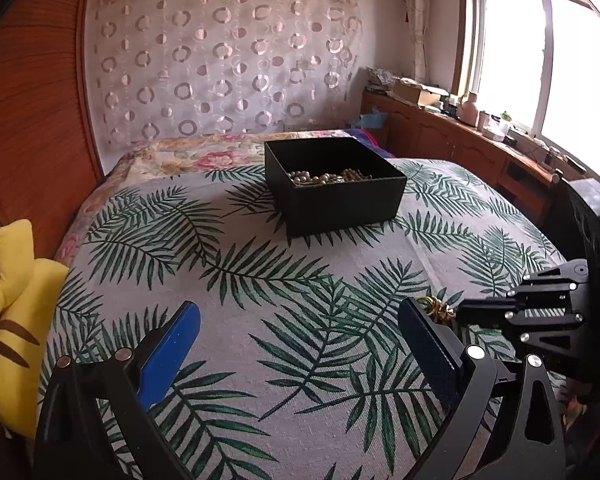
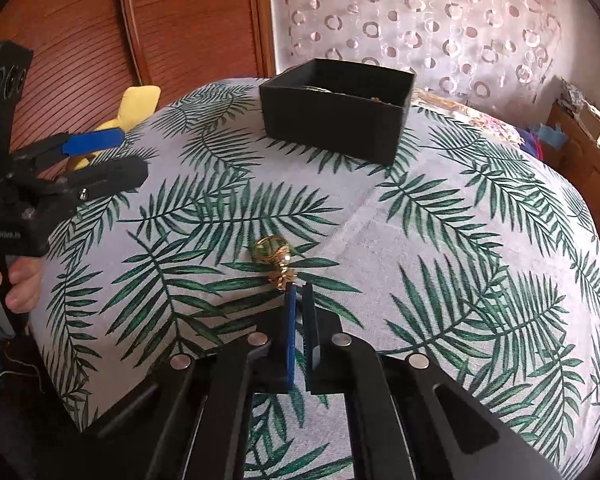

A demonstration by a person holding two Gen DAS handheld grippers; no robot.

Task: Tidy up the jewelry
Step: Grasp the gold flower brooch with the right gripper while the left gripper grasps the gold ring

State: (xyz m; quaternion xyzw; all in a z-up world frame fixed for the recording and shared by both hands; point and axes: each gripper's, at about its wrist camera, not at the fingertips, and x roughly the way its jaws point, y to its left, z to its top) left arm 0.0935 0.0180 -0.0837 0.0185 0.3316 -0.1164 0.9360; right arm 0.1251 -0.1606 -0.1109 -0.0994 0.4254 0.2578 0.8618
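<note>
A gold jewelry piece (image 2: 274, 258) with a ring-like loop lies on the leaf-print cloth (image 2: 440, 240). My right gripper (image 2: 298, 288) is shut, its tips pinching the near end of the piece. In the left wrist view the same gold piece (image 1: 434, 305) peeks out at the tip of the right gripper (image 1: 458, 314). A black open box (image 1: 336, 200) stands farther back and holds pearl beads (image 1: 320, 178) and other jewelry. My left gripper (image 1: 300, 320) hovers open over bare cloth with nothing between its blue pads; a hand holds it at the left in the right wrist view (image 2: 116, 156).
A yellow plush toy (image 1: 12, 320) lies at the cloth's left edge beside a wooden wardrobe (image 1: 32, 120). A floral cover (image 1: 204, 152) lies behind the box. A cluttered wooden sideboard (image 1: 480, 140) runs under the window at the right.
</note>
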